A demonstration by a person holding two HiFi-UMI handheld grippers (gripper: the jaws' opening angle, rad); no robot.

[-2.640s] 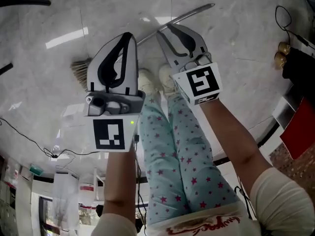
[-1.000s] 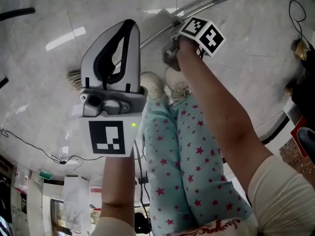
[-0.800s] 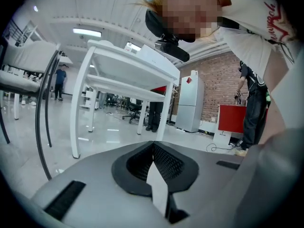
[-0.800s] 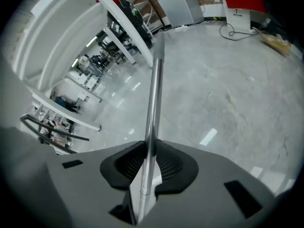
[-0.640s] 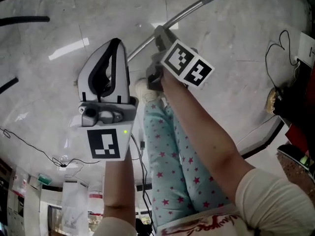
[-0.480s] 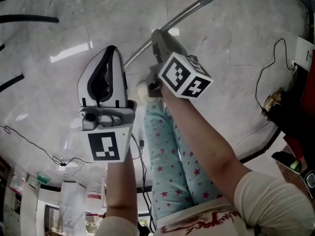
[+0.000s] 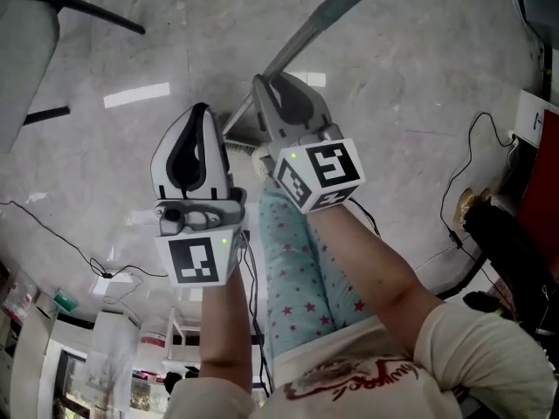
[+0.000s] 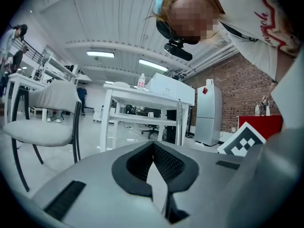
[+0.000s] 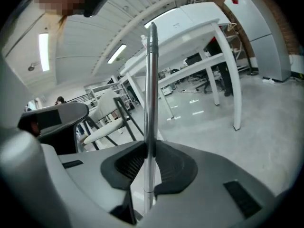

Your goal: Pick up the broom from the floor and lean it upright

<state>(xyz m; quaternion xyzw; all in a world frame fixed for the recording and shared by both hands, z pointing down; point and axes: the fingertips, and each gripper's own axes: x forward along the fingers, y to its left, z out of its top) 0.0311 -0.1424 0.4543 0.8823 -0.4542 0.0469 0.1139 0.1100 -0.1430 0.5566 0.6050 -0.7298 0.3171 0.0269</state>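
Metal shaft: silver handle of broom [image 7: 325, 17], running from the grip toward the top edge of head view; near upright in right gripper view [image 9: 151, 80].
Right gripper [image 7: 265, 90]: jaws pinching the shaft, pads pressed on both sides [image 9: 151, 163].
Left gripper [image 7: 199, 116]: jaws pressed together, nothing between them [image 8: 153, 146]; beside the right one, apart from the broom.
Bristle end: hidden behind the grippers; cannot tell if it touches the floor [image 7: 419, 85].
Done: broom grasped and, by my reading, tilted up from its flat lie.
Left: bring it to a support, lean it upright, release.
Writing: red script on shirt [image 7: 349, 378], unreadable; marker cube [image 7: 319, 173] shows black-and-white squares only, no letters.
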